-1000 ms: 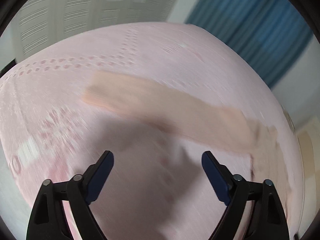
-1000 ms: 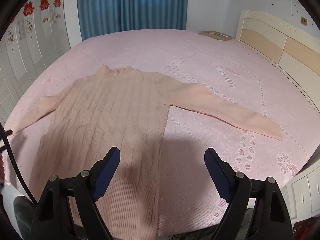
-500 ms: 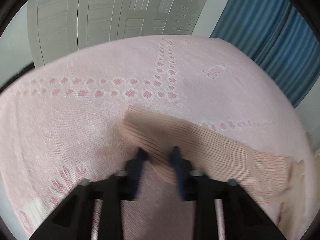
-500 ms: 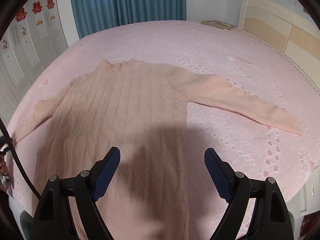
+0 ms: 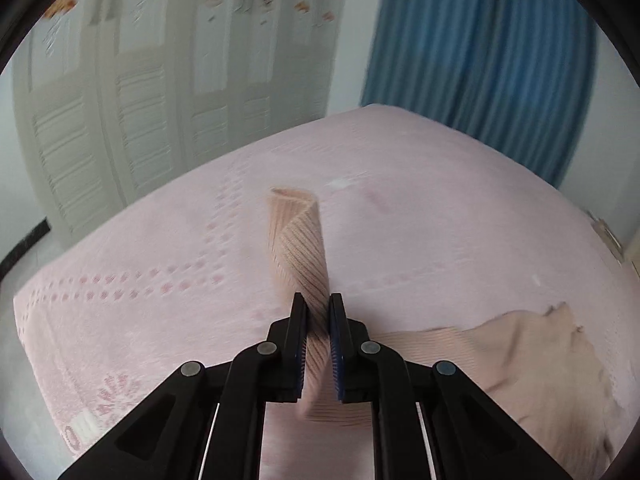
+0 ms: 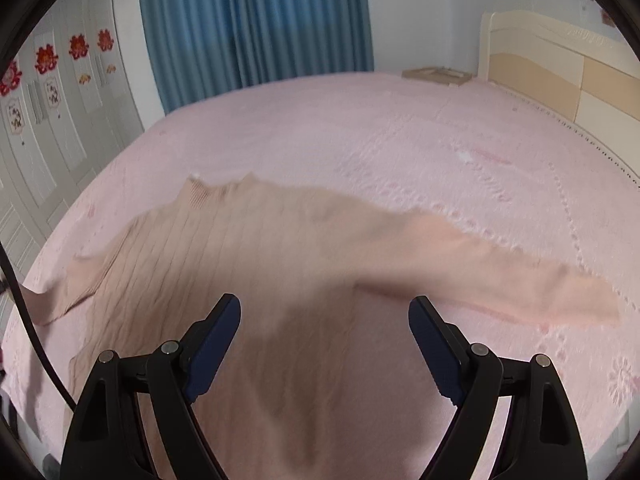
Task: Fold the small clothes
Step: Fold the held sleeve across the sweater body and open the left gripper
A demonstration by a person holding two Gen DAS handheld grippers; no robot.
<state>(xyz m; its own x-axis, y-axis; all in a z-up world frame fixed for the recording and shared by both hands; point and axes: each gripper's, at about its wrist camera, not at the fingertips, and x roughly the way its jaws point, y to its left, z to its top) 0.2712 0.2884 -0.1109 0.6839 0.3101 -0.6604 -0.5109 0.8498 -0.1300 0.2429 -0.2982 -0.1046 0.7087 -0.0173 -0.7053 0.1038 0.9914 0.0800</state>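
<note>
Half a second ago the left claw (image 5: 318,312) was just pinching down onto the flat sleeve; now it has lifted that sleeve (image 5: 298,248) off the bed (image 5: 440,220), and the ribbed cuff end stands up and forward between its fingers, twisted on itself. Its jaws are nearly together, clamped on the knit fabric. The right claw (image 6: 325,320) has moved closer over the sweater (image 6: 224,264) and still hangs above it with its jaws wide apart and nothing between them.

In the right wrist view the peach sweater lies face up across the pink bedspread, collar toward the far side near the blue curtain (image 6: 256,20), hem toward the near edge. Its right sleeve (image 6: 500,276) stretches out flat toward the headboard (image 6: 560,68). At the left, the other sleeve is raised and bent near the frame edge, which fits the left claw's hold, though the claw itself is not seen there. A white wardrobe (image 5: 120,128) stands beyond the bed's left side.

As a judgement, folding has only just begun: the body is spread flat and unfolded, one sleeve is picked up but not yet laid across the chest, and the other sleeve is untouched. Both sleeves must still come in, and the body then needs folding over.
</note>
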